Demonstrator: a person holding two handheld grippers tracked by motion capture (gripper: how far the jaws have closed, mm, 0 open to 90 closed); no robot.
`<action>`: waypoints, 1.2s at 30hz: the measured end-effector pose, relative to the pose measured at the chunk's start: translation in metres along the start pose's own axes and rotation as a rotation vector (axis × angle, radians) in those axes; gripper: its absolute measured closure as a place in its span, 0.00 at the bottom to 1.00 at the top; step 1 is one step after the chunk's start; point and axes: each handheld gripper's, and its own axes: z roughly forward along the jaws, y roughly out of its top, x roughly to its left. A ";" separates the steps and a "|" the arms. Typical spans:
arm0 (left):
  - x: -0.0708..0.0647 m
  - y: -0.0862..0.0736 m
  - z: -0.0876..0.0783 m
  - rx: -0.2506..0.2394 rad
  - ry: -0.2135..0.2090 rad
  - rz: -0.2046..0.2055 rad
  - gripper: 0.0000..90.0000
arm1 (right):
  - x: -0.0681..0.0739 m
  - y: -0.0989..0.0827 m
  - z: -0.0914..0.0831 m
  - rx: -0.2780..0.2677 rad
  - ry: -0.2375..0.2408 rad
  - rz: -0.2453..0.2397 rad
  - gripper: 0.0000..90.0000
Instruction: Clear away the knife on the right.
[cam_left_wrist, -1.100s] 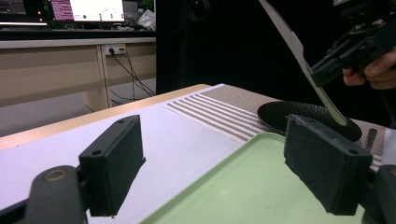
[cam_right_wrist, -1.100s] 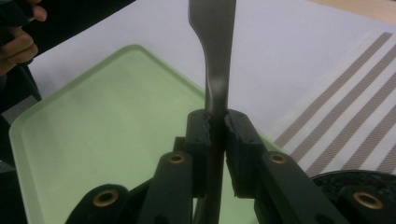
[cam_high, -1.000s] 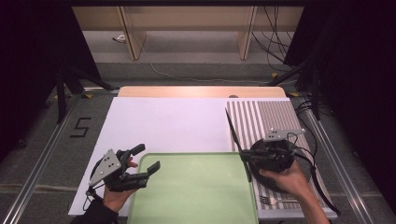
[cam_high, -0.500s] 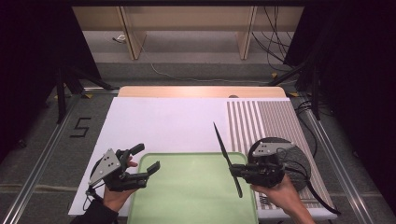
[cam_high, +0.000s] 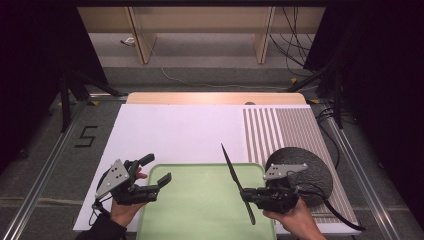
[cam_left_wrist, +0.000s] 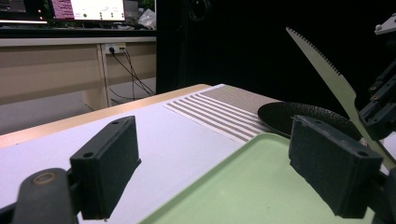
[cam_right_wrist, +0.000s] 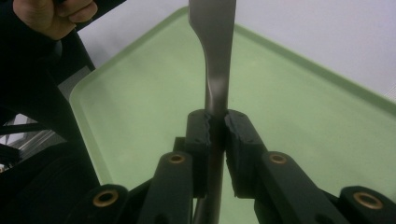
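A serrated table knife (cam_high: 234, 179) is clamped by its handle in my right gripper (cam_high: 248, 192), blade pointing up and away over the right part of the green tray (cam_high: 200, 215). In the right gripper view the pads pinch the knife (cam_right_wrist: 212, 42) above the tray (cam_right_wrist: 289, 107). My left gripper (cam_high: 159, 168) stands open at the tray's left edge, nothing between its jaws. The left gripper view shows that gripper (cam_left_wrist: 219, 170) wide open over the tray (cam_left_wrist: 243, 186), with the knife blade (cam_left_wrist: 327, 70) at the right.
A black round plate (cam_high: 310, 167) lies on the striped mat (cam_high: 285, 125) behind my right hand, also the plate (cam_left_wrist: 299, 114) in the left gripper view. The tray rests on a white board (cam_high: 175, 130). Floor rails run along both sides.
My right gripper has carried the knife leftward and lower, from above the black plate to over the tray's right part. The left gripper has stayed in place.
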 end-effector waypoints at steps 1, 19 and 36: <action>0.000 0.000 0.000 0.000 0.000 0.000 0.18 | 0.001 -0.001 0.000 0.005 0.002 0.003 0.89; 0.000 0.000 0.000 0.003 0.002 0.002 0.18 | 0.016 -0.018 0.014 0.131 -0.055 -0.010 0.89; 0.000 0.000 0.000 0.004 0.003 0.002 0.18 | 0.013 -0.023 0.025 0.274 -0.112 -0.004 0.89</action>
